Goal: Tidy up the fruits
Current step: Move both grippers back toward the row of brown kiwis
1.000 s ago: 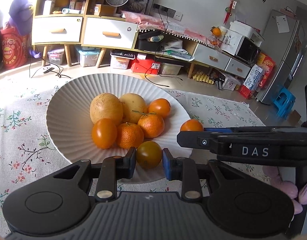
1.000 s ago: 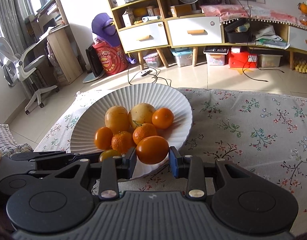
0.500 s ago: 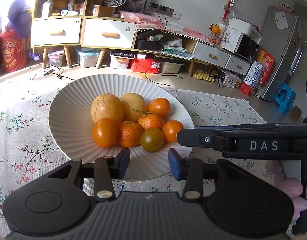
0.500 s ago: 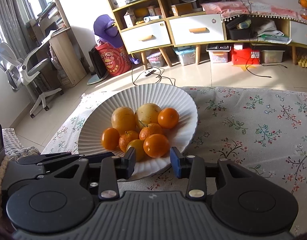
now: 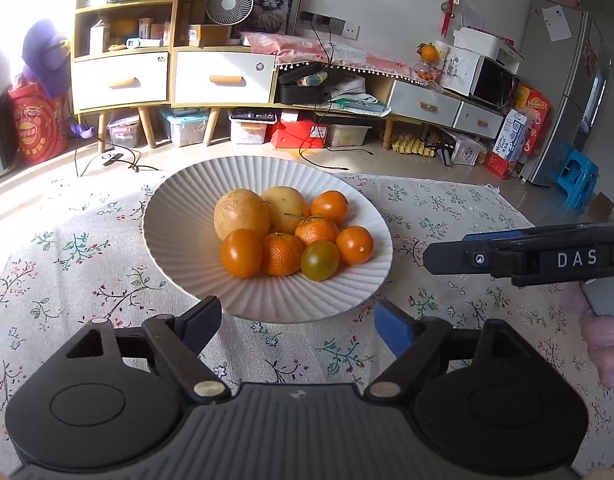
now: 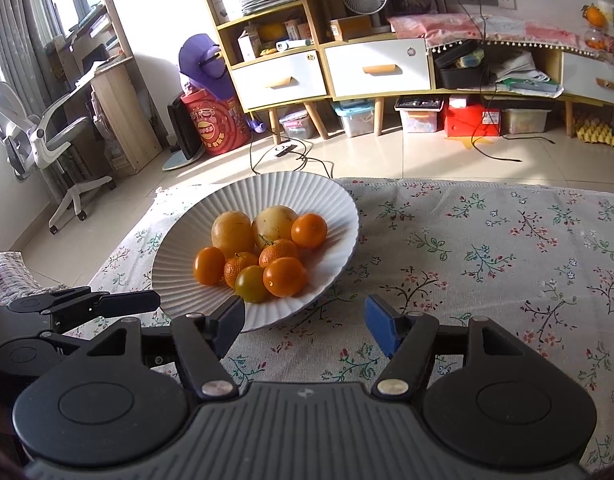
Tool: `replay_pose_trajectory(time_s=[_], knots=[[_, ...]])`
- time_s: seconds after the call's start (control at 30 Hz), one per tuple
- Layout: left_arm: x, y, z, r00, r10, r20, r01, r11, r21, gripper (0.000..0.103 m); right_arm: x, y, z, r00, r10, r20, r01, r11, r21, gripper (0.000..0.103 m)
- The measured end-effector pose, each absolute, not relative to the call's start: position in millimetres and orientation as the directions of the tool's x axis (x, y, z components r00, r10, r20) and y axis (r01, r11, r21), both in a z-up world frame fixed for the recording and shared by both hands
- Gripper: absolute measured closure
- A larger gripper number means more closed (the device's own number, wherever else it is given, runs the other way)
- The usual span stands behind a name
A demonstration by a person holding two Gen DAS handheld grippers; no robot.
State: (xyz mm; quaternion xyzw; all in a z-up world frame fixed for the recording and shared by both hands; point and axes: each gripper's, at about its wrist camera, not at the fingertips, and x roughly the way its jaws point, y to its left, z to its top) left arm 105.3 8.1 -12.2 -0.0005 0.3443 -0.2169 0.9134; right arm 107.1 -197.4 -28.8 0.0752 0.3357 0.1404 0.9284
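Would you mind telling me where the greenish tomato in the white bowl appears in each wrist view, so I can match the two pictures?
Left wrist view: the greenish tomato lies at the near edge of the fruit pile, right of centre, just above the open left gripper.
Right wrist view: the same tomato sits at the front of the pile, left of centre, just above the right gripper's left finger.
Shared landmark: the white ribbed bowl.

The right hand-held gripper (image 6: 303,326) has just been opening — nothing between its jaws — just short of the white plate (image 6: 187,248), whose fruits (image 6: 263,254) sit heaped at its centre on the floral worktop (image 6: 487,248).
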Motion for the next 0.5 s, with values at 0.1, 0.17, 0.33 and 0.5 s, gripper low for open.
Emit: replay_pose_trajectory(time_s=[0.1,0.17,0.33,0.5], knots=[[96.7,17.0,-10.9,0.667,-0.39,-0.634,0.391,0.908,-0.148,0.025,100.0,-199.7,-27.6,0.74,0.301,-0.601,-0.212,0.953,0.216,0.027],[89.8,20.8,-9.1,0.673,-0.383,-0.633,0.389,0.911,-0.137,0.022,95.1,-201.9,-27.8,0.743,0.291,-0.603,-0.209,0.956,0.205,0.022],[72.8,27.4,-7.3,0.676,-0.372,-0.636,0.384,0.915,-0.128,0.018,80.7,-200.0,-29.4,0.746,0.283,-0.604,-0.211,0.959,0.189,0.01],[56.5,29.9,-9.5,0.655,-0.389,-0.648,0.408,0.904,-0.13,0.018,61.5,-194.3,-37.5,0.741,0.282,-0.609,-0.237,0.959,0.156,0.008]])
